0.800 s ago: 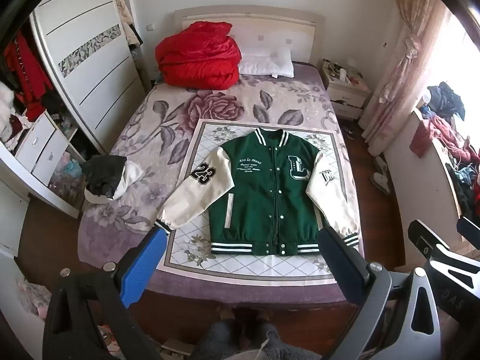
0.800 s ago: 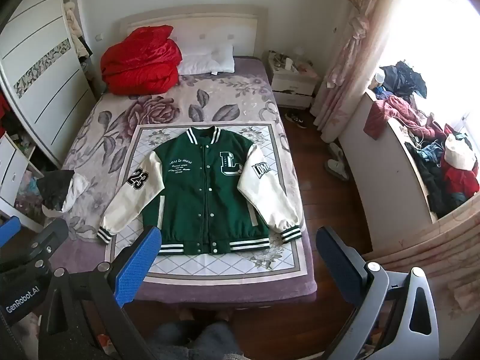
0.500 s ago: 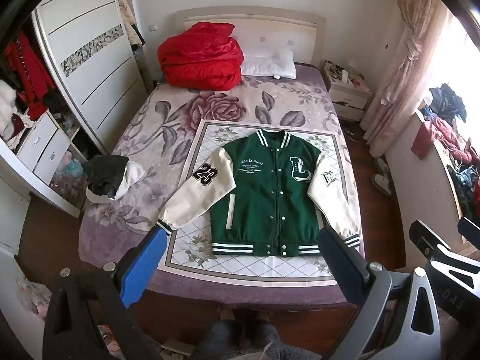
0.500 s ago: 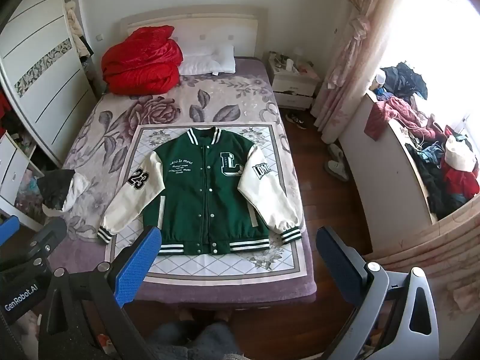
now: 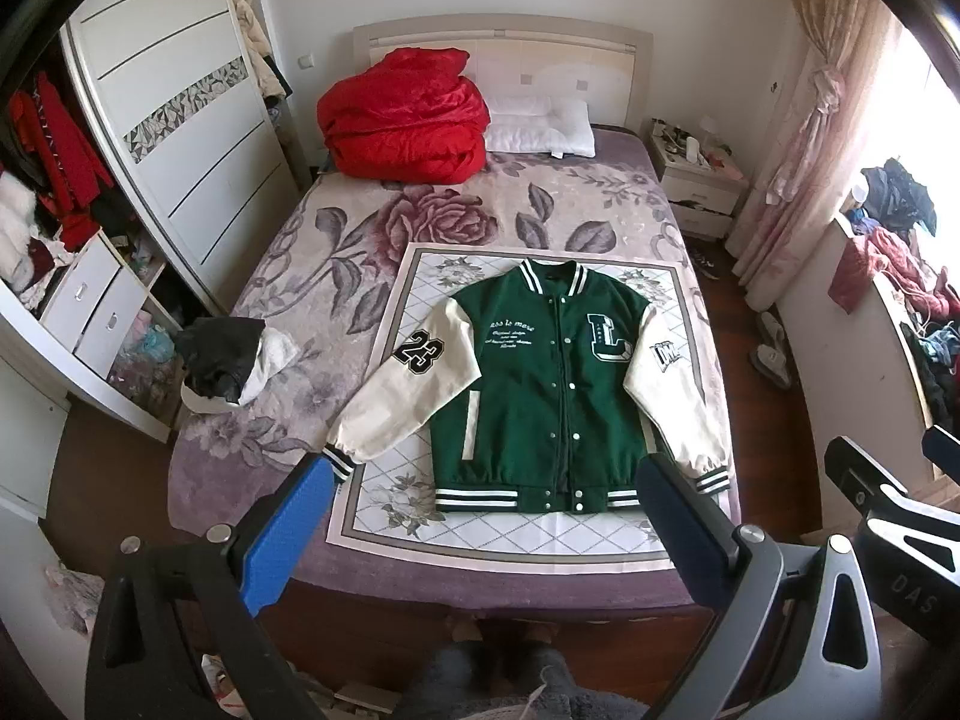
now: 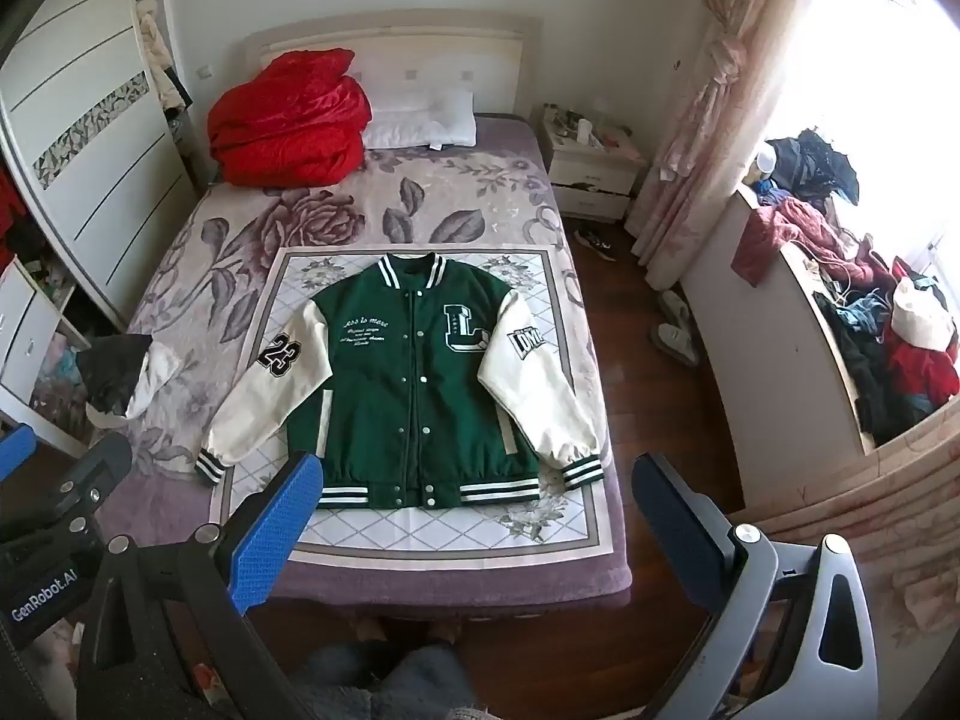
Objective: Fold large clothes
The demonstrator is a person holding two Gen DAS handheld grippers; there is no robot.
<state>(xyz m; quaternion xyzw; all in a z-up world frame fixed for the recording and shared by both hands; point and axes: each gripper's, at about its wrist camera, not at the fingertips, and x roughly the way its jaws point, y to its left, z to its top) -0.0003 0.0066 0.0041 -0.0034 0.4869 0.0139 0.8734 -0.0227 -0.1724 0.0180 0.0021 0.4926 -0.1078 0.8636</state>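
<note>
A green varsity jacket (image 5: 540, 384) (image 6: 414, 378) with cream sleeves lies flat, front up and buttoned, on a white patterned mat (image 5: 420, 516) at the foot of the bed. Its sleeves spread outward; the left one carries a "23" patch. My left gripper (image 5: 486, 474) hangs high above the bed's near edge, open, with nothing between its blue pads. My right gripper (image 6: 480, 471) is held beside it at the same height, also open and empty. Each gripper shows at the edge of the other's view.
A red quilt (image 5: 408, 117) and white pillow (image 5: 540, 126) lie at the headboard. A dark and white garment heap (image 5: 231, 360) sits on the bed's left edge. Wardrobe (image 5: 174, 138) stands left, nightstand (image 5: 699, 180) and curtain right, a clothes-piled ledge (image 6: 870, 324) far right. A person's legs (image 6: 384, 684) show below.
Both views have drifted very slightly; the jacket lies as before and both grippers stay wide open.
</note>
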